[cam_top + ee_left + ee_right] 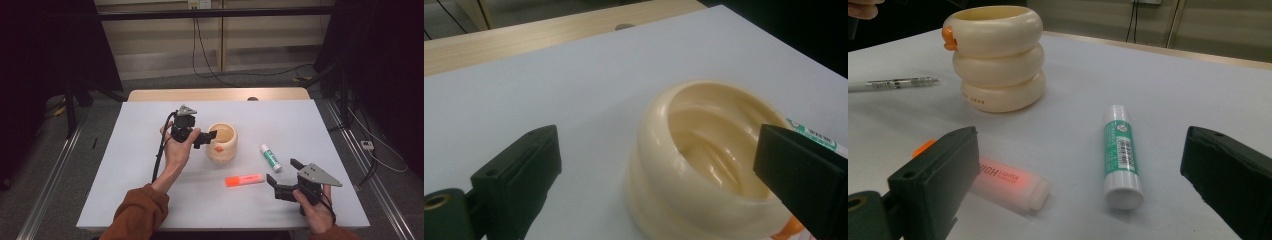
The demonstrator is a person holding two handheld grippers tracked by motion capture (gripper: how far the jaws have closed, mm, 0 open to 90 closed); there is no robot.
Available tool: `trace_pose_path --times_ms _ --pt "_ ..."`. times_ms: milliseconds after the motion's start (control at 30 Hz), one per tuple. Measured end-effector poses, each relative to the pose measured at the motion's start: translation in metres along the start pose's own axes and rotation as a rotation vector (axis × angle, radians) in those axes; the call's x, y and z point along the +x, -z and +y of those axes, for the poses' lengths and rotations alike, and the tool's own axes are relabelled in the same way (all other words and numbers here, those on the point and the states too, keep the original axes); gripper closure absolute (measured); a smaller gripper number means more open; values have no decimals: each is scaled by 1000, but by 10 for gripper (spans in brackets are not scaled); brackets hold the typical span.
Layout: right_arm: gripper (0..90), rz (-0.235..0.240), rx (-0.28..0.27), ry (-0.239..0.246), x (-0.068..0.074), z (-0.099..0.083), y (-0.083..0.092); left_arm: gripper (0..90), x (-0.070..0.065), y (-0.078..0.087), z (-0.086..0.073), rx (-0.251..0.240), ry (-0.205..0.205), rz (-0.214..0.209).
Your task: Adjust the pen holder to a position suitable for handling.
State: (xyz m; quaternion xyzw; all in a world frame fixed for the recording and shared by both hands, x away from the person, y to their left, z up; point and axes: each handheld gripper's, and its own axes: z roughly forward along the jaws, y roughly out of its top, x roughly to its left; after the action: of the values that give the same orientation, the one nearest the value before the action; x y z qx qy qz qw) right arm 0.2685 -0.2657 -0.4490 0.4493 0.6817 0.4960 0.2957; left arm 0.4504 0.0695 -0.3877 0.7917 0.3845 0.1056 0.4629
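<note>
Even light from overhead falls on the white worktop [150,150], bright against the dark surroundings on both sides. Shadows under the cup [221,142] and highlighter [244,180] are soft and faint. In both gripper views the near black jaws blur; the highlighter glows slightly.

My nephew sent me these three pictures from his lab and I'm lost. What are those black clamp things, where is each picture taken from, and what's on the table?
A person holds a hand-held gripper in each hand. One picture looks down from above; the other two come from cameras riding on each gripper.

The left gripper, jaws open, hovers at a cream ringed pen holder. The right gripper, also open and empty, faces an orange highlighter and a green glue stick. All lie on the white table. A pen lies beyond the holder.
</note>
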Motion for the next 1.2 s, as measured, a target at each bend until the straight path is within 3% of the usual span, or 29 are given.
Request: trace_pose_path --times_ms 133,267,533,600,633,867,900,1067,1200 --pt "24 0 0 1 0 0 0 59 1 9 -3 -17 -6 -1" --pt "24 -2 4 -2 -1 0 -2 57 2 19 -8 -23 -40 18" --pt "24 -9 7 -4 0 0 -3 59 4 31 -18 -23 -51 -13" --pt "24 -10 7 -2 1 0 -3 67 5 37 -20 -20 -68 11" --pt "24 -10 7 -1 1 0 -3 67 4 43 -21 -28 -105 68" --pt "24 -11 9 0 1 0 -3 70 7 52 -27 -49 -138 61" --pt "25 -10 7 3 1 0 -2 71 6 54 -30 -43 -146 32" --pt "23 -8 6 0 1 -1 -1 71 4 62 -40 -34 -163 34" --pt "24 -9 4 1 1 -1 0 71 7 74 -53 -58 -128 34"
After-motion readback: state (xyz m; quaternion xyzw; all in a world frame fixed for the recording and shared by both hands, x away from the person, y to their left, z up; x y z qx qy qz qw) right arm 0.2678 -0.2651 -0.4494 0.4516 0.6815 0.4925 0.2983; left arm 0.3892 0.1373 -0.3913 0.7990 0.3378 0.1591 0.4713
